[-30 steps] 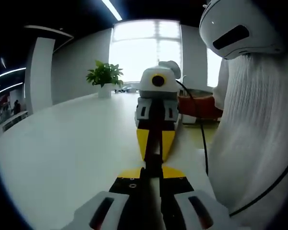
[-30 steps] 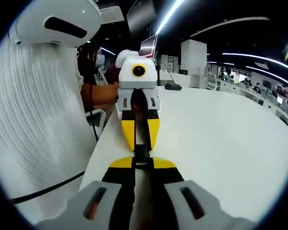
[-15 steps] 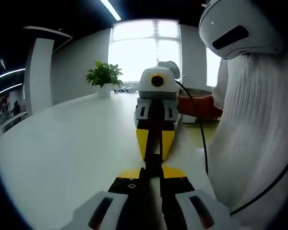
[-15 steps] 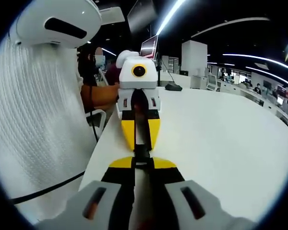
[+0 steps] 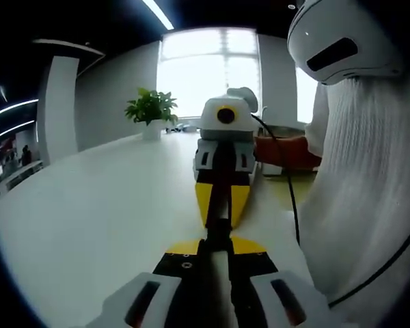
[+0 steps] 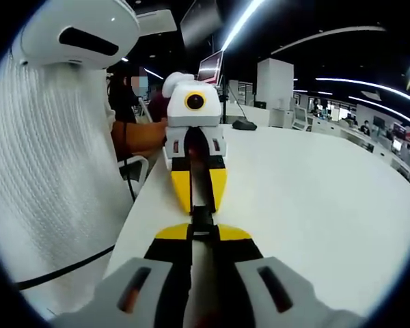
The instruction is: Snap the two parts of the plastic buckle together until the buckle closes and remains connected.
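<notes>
Left gripper and right gripper face each other tip to tip over the white tabletop. Each has its yellow-tipped black jaws pinched onto one end of the black plastic buckle. The buckle spans the short gap between the two sets of tips, above the table. It is too small and dark to tell whether the two halves are latched.

Left gripper view: the right gripper comes in from the far side, white body with a yellow-ringed lens on top, jaws closed to a narrow slot around the buckle. Far left on the table, a green potted plant in a white pot, in front of a bright window. A white ribbed sleeve fills the right side, with a white headset above it and a black cable running along it.

Right gripper view: the buckle sits between the tips again, with the left gripper on the far side. The sleeve and headset are on the left here. Behind is an open office: a monitor, ceiling light strips, and a seated person's arm in an orange sleeve at the far left table edge.
</notes>
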Tool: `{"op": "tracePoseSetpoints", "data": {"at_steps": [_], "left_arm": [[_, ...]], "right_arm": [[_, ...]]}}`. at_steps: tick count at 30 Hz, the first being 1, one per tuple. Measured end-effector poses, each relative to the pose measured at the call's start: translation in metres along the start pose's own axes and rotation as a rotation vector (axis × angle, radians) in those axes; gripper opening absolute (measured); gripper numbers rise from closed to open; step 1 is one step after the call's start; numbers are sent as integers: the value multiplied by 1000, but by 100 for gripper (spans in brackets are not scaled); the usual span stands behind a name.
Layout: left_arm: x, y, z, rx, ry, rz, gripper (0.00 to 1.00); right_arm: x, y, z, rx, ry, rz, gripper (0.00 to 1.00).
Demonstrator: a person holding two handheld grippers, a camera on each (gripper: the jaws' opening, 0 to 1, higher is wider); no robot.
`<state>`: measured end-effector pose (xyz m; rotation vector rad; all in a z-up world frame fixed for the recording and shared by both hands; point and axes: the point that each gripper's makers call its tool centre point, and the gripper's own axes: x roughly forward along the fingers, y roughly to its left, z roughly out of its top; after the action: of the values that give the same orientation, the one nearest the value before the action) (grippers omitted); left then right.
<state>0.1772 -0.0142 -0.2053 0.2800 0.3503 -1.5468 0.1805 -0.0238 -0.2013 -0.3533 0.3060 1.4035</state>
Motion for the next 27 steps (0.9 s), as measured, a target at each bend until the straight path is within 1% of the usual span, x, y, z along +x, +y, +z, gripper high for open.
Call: {"op": "tracePoseSetpoints", "data": {"at_steps": [3,8,10,18,20,23,25,27], "left_arm": [[0,5,1,8,-6,26,20],[-1,11,3,8,-23,53,28],[-1,13,4,3,-26,64,28],[0,14,3,4,-19,67,27],[0,15,4,-2,-26,69,29],[-1,21,6,-8,-34,97,31],[-2,29,6,-27,-34,136,30],[-2,33,5,-38,-28,150,29]], "right_arm": [[-1,-2,-1,0,0,-6,11],[-2,-5,-1,3,2,-9,11],[-2,-5,-1,3,1,-9,11],[-3,-5,-1,4,0,-9,11],[-5,-8,-2,1,0,-16,11],[-7,-16,-3,12,3,-22,11],[-7,-20,-2,13,5,-23,11],[-7,-25,-2,13,8,-24,12]]}}
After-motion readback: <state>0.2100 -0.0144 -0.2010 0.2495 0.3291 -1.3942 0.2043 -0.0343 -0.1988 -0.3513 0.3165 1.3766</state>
